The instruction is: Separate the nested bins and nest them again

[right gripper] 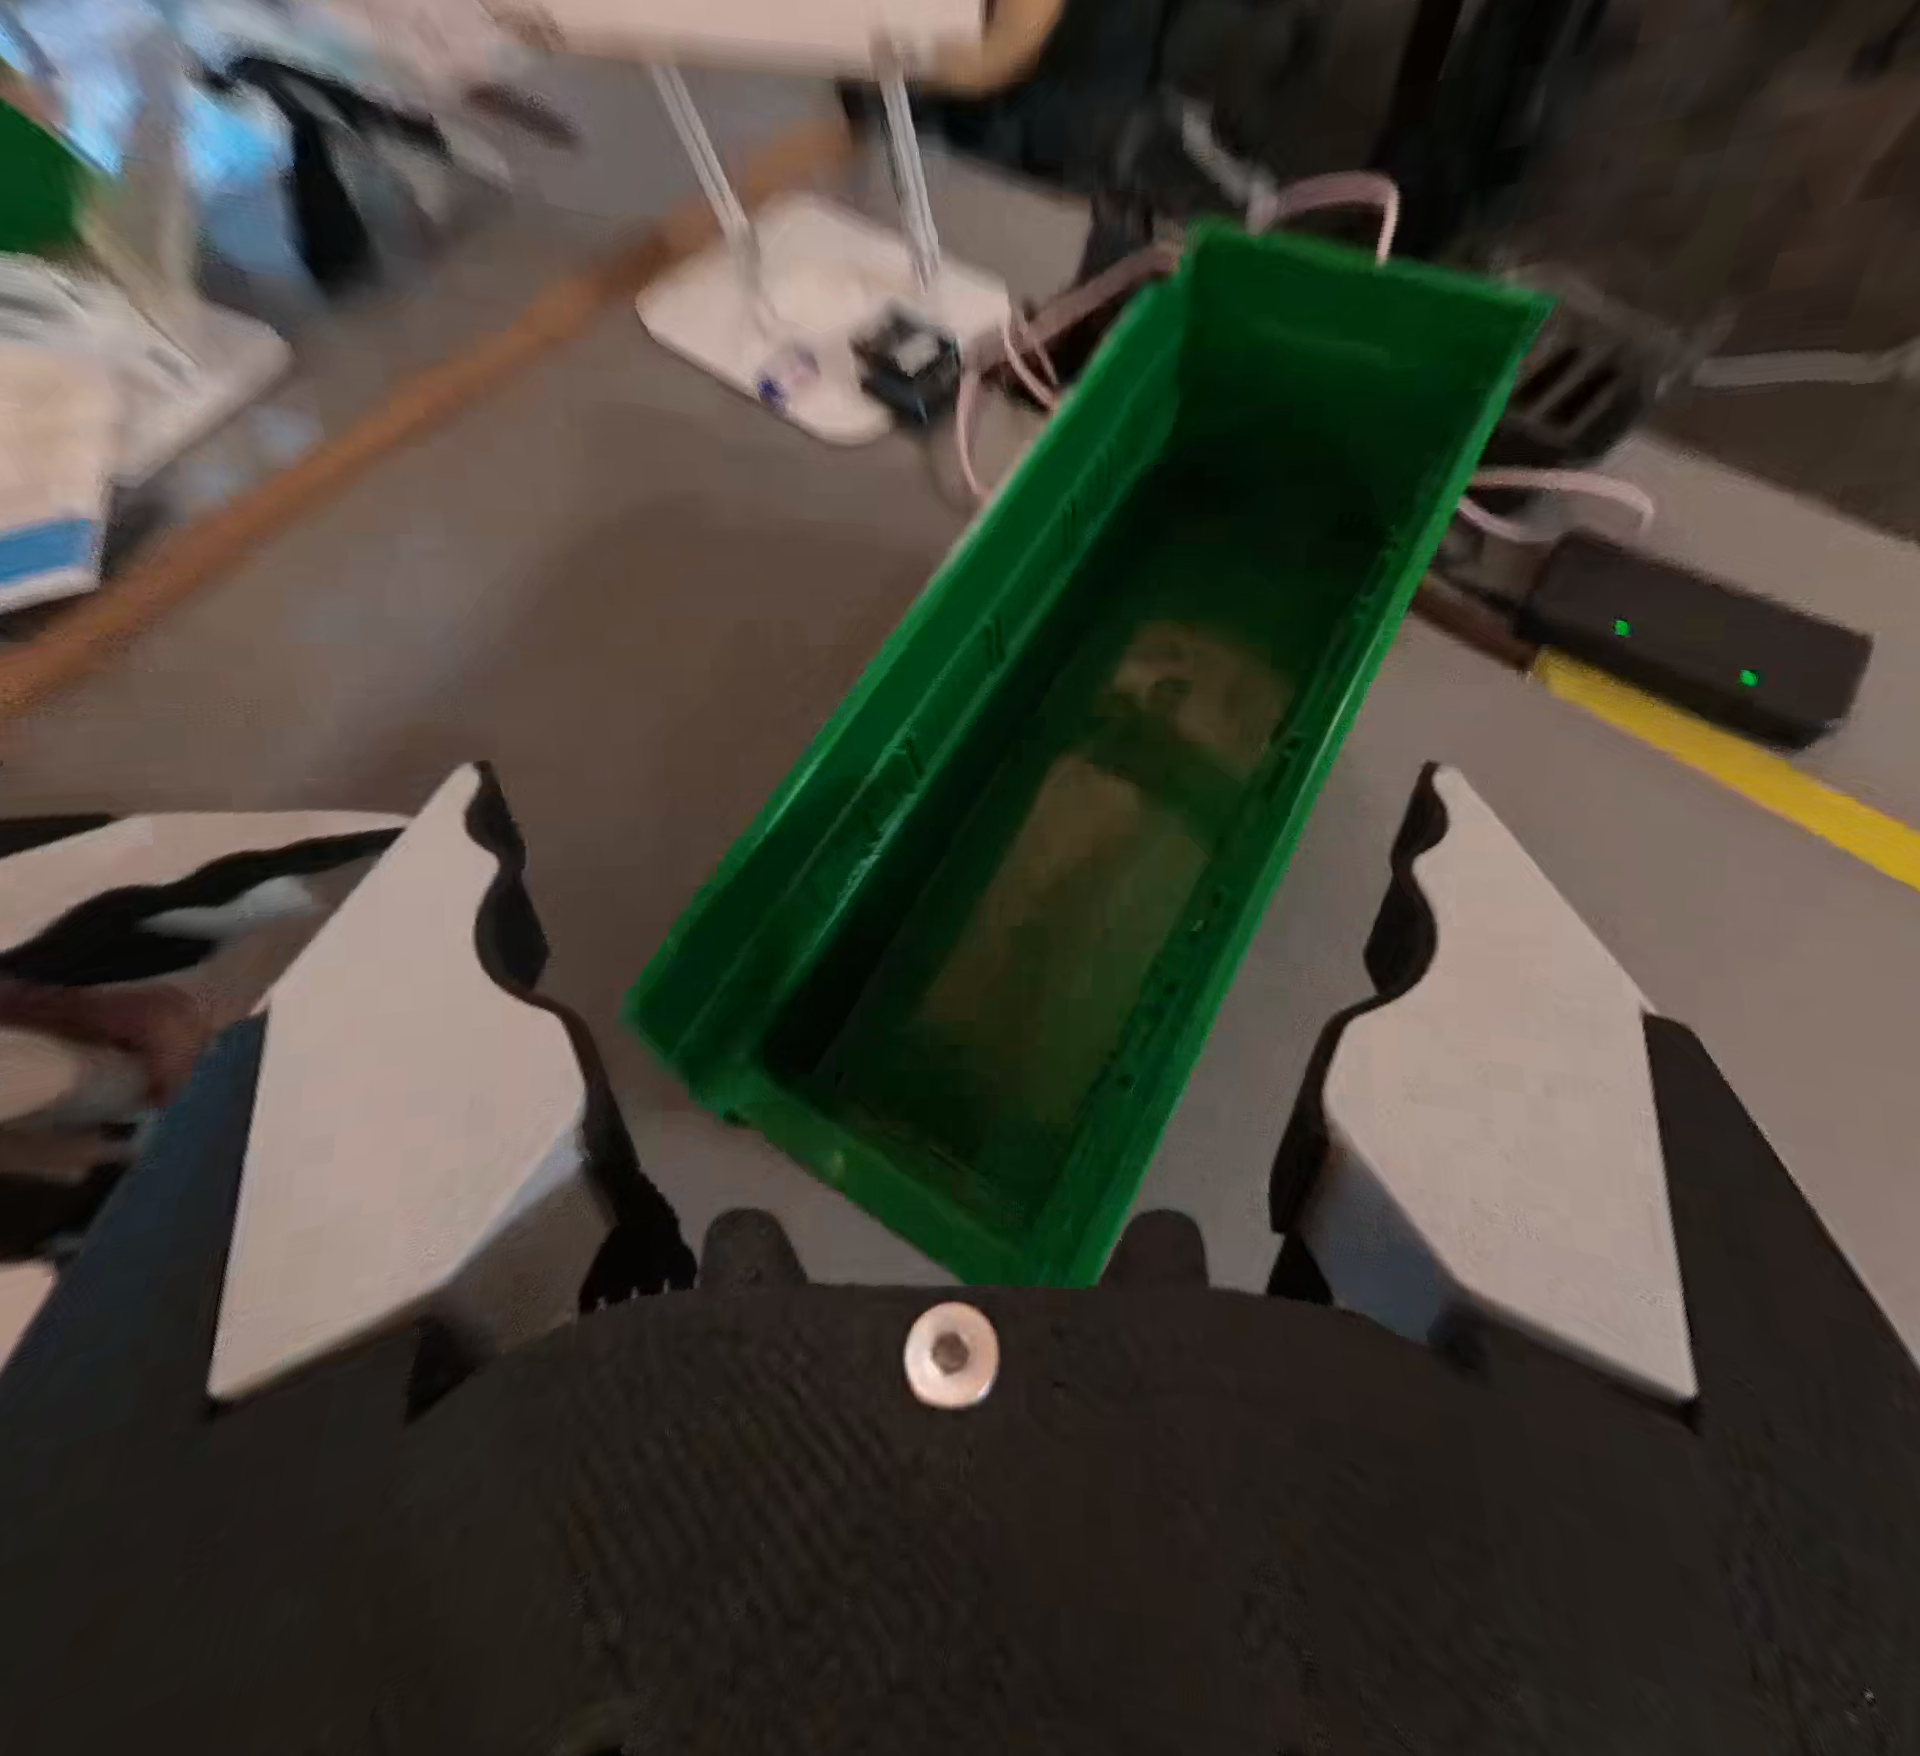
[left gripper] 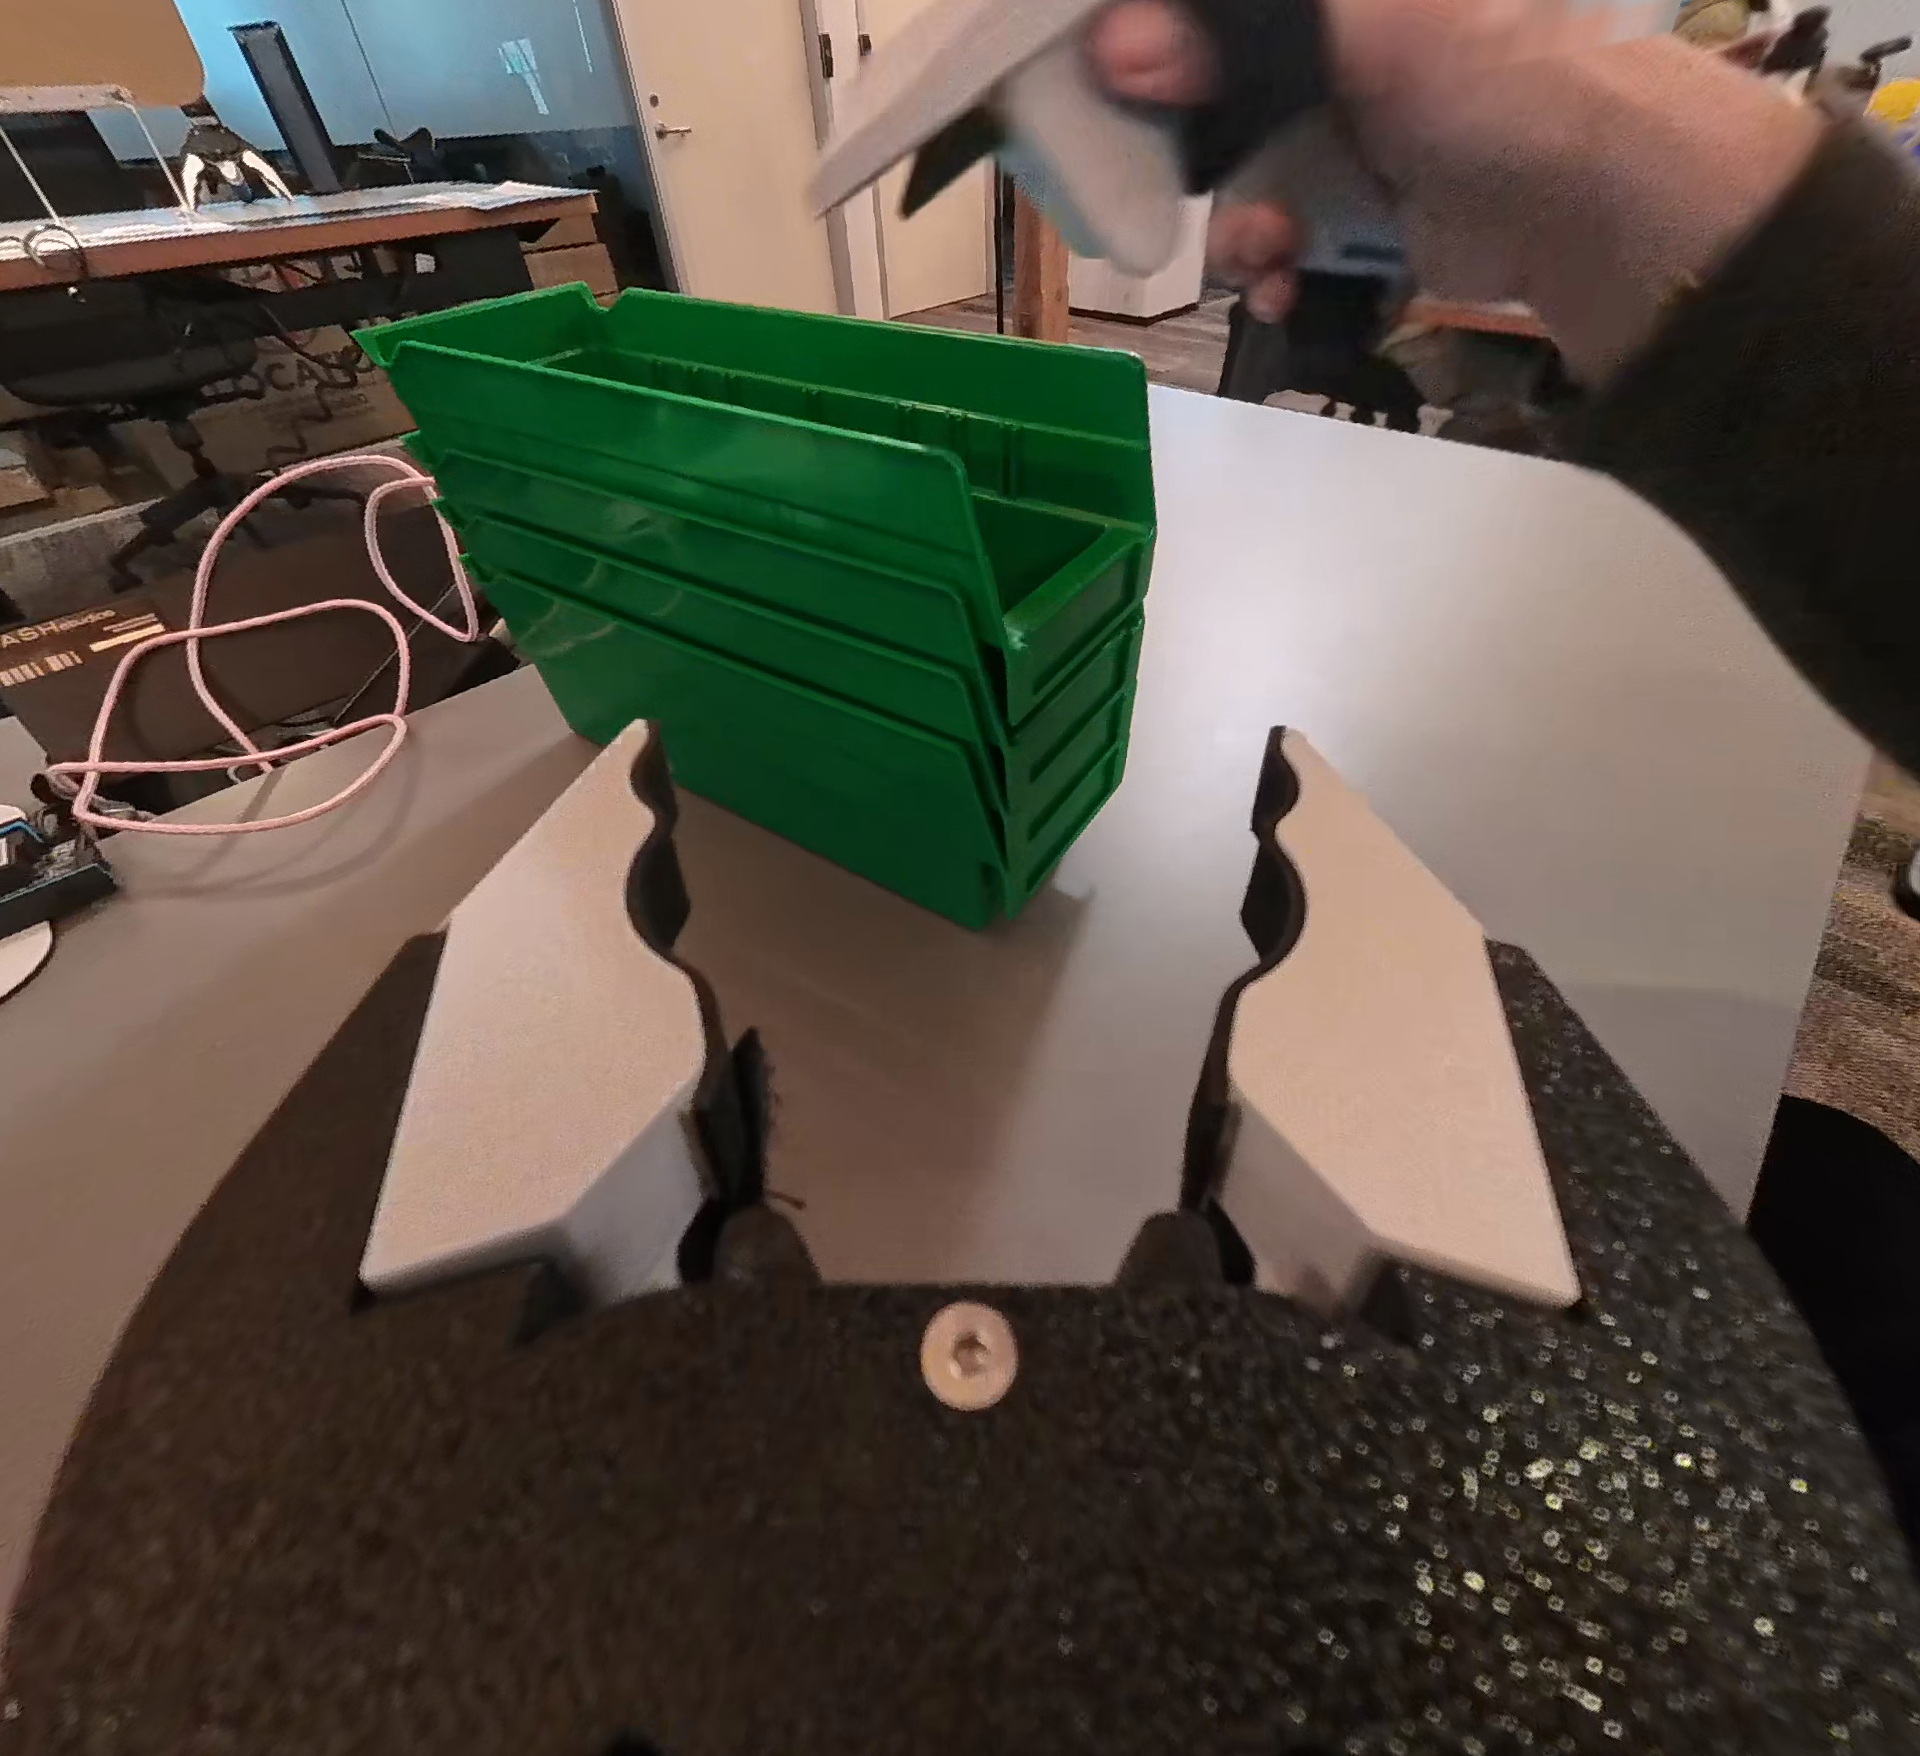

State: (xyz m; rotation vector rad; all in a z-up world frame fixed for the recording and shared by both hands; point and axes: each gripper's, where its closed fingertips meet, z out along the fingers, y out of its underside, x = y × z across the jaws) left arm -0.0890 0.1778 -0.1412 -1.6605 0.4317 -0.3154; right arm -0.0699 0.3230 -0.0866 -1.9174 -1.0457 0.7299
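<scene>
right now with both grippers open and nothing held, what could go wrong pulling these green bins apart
1. The nested green bins sit tightly in one another; lifting the top one may drag the rest up.
2. The stack stands near the grey table's edge, so a sideways tug could tip it off.
3. The pink cord loops just beside the stack and could snag the left gripper. The right gripper hovers above the top bin, and its view is blurred.

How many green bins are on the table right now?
4 that I can count, all nested in one stack on the grey table; the right wrist view looks into the top bin. Nesting may hide more.
</scene>
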